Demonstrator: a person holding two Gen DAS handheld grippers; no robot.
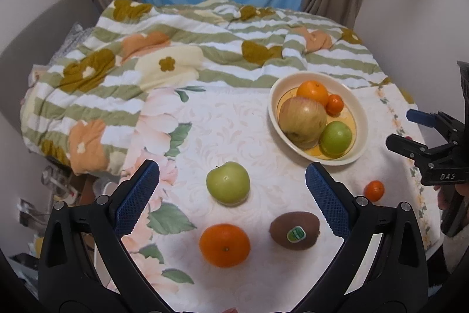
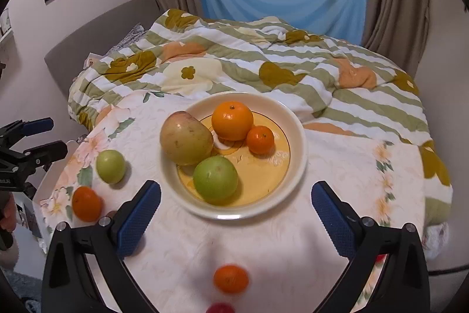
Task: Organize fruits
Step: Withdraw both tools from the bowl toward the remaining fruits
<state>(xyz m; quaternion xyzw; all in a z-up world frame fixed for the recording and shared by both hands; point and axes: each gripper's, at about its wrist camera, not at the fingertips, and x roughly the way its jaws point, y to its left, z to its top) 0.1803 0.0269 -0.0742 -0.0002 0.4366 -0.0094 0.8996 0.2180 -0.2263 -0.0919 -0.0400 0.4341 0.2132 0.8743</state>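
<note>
Left wrist view shows the loose round green apple (image 1: 228,183) sitting alone on the white floral-cloth tabletop (image 1: 234,119), just ahead of the left hand-held gripper (image 1: 232,195) and framed between its spread blue-padded fingers (image 1: 137,195), which touch nothing. I judge it firm, smooth-skinned and moderately heavy: it should take a squeeze across its widest middle, stem up, though the waxy skin could slide if it is caught too high. At 6 o'clock from it lies a round orange mandarin (image 1: 224,245), softer and lighter, best held gently at its equator. At 4 o'clock rests a brown fuzzy kiwi with a green sticker (image 1: 294,230), close to the right-hand finger; it looks soft and bruisable, and its oval form favours a hold across the short axis. A small orange tangerine (image 1: 374,190) sits at 3 o'clock, well apart. At 1 o'clock stands the cream oval ceramic bowl with a yellow centre (image 1: 274,119), already carrying a large yellowish-red apple (image 1: 302,119), a second green apple (image 1: 335,140), an orange (image 1: 312,92) and a little tangerine (image 1: 334,104).

Right wrist view has that bowl (image 2: 299,137) just beyond the right hand-held gripper (image 2: 236,213), whose jaws stand wide with nothing between the pads; a blurred tangerine (image 2: 231,278) lies nearer the camera, at 6 o'clock. A striped floral quilt (image 2: 263,63) covers the bed behind.
</note>
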